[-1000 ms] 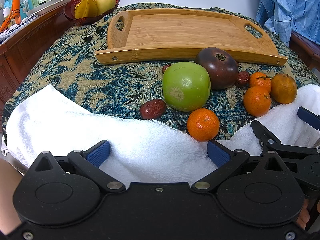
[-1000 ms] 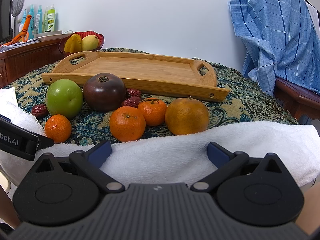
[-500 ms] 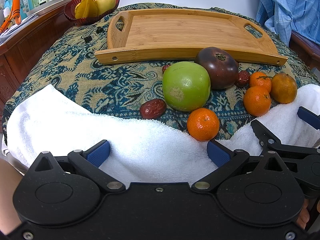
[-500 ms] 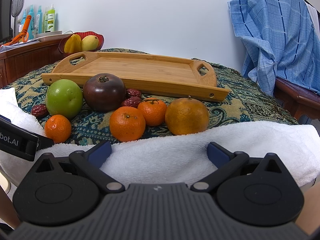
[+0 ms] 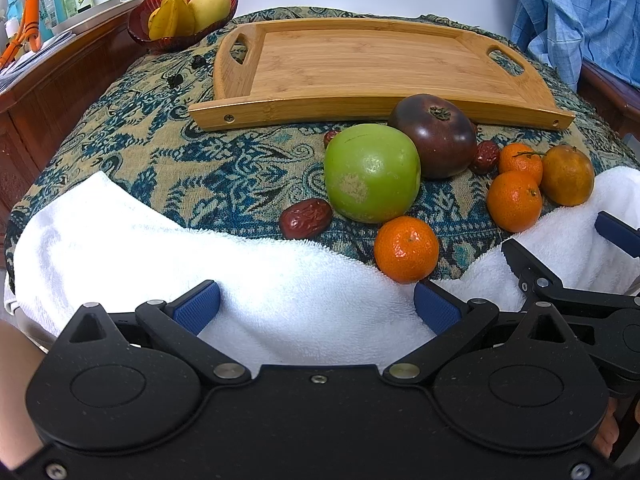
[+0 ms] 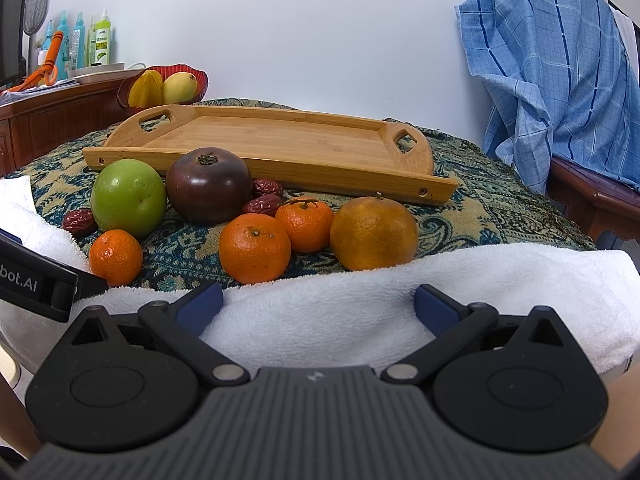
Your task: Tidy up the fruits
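Observation:
Fruit lies on a patterned cloth in front of an empty bamboo tray (image 5: 372, 60) (image 6: 280, 140). There is a green apple (image 5: 372, 172) (image 6: 128, 198), a dark purple fruit (image 5: 436, 140) (image 6: 208, 184), several small oranges, one nearest the left gripper (image 5: 406, 249) (image 6: 115, 256), a larger dull orange (image 5: 567, 174) (image 6: 374, 233), and red dates (image 5: 305, 218) (image 6: 78, 220). My left gripper (image 5: 316, 306) and right gripper (image 6: 318, 306) are both open and empty, low over a white towel (image 5: 160, 248) (image 6: 440, 288), short of the fruit.
A red bowl (image 5: 140, 34) (image 6: 124, 98) with yellow fruit stands at the back left by a wooden cabinet (image 5: 60, 76) with bottles. A blue checked cloth (image 6: 560, 80) hangs over furniture at the right. The right gripper (image 5: 580, 272) shows beside the left.

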`<action>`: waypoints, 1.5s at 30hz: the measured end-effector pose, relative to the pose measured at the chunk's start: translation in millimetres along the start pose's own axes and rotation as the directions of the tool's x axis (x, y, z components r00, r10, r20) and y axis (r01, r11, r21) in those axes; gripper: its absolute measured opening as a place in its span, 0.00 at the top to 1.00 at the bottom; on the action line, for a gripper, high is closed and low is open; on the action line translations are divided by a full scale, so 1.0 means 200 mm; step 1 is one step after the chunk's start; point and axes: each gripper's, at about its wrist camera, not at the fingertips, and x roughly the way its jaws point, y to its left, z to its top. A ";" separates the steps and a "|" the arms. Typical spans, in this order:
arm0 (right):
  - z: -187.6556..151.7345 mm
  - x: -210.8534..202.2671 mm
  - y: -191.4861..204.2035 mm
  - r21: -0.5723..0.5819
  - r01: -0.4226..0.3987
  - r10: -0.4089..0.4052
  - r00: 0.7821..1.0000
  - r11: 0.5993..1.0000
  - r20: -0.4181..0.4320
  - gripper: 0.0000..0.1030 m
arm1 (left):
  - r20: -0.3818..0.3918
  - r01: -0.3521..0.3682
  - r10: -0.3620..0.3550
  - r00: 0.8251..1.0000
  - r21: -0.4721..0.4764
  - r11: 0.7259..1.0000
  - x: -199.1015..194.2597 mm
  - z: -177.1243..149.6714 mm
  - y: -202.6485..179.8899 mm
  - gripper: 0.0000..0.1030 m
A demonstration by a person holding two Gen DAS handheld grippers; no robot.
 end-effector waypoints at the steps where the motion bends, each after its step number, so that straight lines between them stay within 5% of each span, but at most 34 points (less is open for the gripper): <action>1: 0.00 0.00 0.00 -0.001 0.000 0.000 1.000 1.000 0.000 0.00 | -0.003 0.000 0.000 1.000 0.002 1.000 0.00 0.01 0.00 0.00; 28: 0.04 0.00 -0.02 -0.019 -0.012 0.012 1.000 1.000 -0.015 0.00 | 0.029 -0.014 0.014 0.999 0.026 1.000 -0.02 0.00 -0.02 0.00; 37: 0.10 -0.08 -0.12 0.021 -0.010 0.009 0.998 1.000 0.070 0.00 | 0.142 0.002 -0.012 0.990 0.071 0.997 -0.14 0.01 -0.07 0.00; 41: 0.14 -0.08 -0.18 0.035 -0.015 0.011 0.995 0.999 0.102 0.01 | 0.178 0.028 -0.045 0.983 0.100 0.995 -0.18 0.02 -0.12 0.12; 45: 0.15 -0.05 -0.22 0.035 -0.011 0.007 0.994 0.999 0.106 0.13 | 0.181 0.041 -0.064 0.981 0.131 0.991 -0.20 0.01 -0.17 0.25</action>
